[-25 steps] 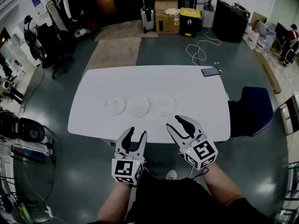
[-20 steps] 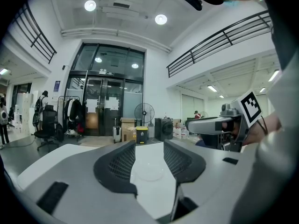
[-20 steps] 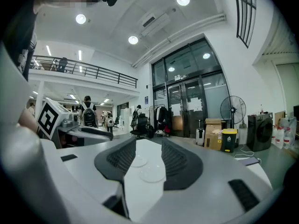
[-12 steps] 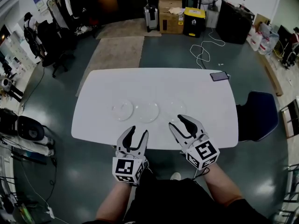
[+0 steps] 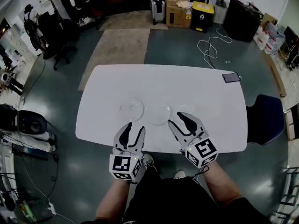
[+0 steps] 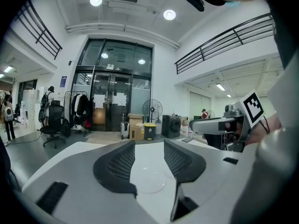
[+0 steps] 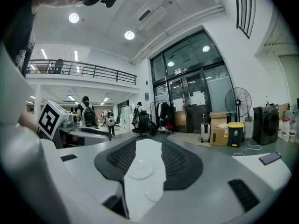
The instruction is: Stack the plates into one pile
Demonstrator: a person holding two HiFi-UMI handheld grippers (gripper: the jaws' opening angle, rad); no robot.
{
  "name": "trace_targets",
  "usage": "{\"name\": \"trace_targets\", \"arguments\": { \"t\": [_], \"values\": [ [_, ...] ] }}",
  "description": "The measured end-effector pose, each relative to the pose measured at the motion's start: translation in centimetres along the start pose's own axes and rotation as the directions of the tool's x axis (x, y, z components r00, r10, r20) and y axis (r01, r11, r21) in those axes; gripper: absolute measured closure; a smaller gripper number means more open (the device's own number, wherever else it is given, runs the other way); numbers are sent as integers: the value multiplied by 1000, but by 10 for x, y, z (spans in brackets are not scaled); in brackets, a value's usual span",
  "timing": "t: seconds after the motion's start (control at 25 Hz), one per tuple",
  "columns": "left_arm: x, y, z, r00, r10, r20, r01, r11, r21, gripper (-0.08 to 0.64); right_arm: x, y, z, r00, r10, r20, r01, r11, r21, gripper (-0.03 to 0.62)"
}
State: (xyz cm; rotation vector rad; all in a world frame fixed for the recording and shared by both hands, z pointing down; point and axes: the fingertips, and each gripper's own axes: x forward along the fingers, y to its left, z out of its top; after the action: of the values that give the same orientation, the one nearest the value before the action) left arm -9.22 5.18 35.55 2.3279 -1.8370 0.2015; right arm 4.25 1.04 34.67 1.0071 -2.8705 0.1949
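Note:
Three clear plates lie in a row on the white table (image 5: 163,80): a left plate (image 5: 131,108), a middle plate (image 5: 158,113) and a right plate (image 5: 188,110). My left gripper (image 5: 134,129) hovers open over the table's near edge, just short of the left plate. In the left gripper view that gripper (image 6: 148,148) frames one plate (image 6: 148,181) lying on the table beyond its jaws. My right gripper (image 5: 179,122) is open beside the right plate. In the right gripper view that gripper (image 7: 148,146) shows two plates (image 7: 140,171) past its open jaws. Nothing is held.
A phone (image 5: 231,77) lies at the table's far right corner. A blue chair (image 5: 264,120) stands to the right. Cardboard boxes (image 5: 177,13), a yellow bin (image 5: 202,17) and a cable (image 5: 212,45) sit on the floor beyond. An office chair (image 5: 58,36) stands far left.
Both grippers have moved forward, from short of the table to over its near edge. The plates now lie close ahead of the fingertips. Both sets of jaws stayed open.

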Motion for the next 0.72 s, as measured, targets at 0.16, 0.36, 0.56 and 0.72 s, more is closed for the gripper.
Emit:
{"name": "trace_targets", "arguments": {
  "t": [0.16, 0.36, 0.56, 0.72],
  "values": [
    [7, 31, -7, 1000, 16, -11, -16, 1000, -13, 364, 31, 4, -4, 1000, 6, -11, -6, 1000, 5, 420],
    [15, 71, -13, 1000, 24, -20, -25, 999, -34, 364, 67, 11, -5, 1000, 4, -26, -4, 1000, 12, 420],
    [26, 112, -22, 999, 26, -33, -27, 998, -53, 362, 104, 20, -9, 999, 0, -45, 0, 1000, 8, 420],
    [34, 139, -30, 999, 20, -50, -24, 998, -66, 362, 130, 27, -12, 998, -6, -64, 7, 1000, 10, 420]
  ]
}}
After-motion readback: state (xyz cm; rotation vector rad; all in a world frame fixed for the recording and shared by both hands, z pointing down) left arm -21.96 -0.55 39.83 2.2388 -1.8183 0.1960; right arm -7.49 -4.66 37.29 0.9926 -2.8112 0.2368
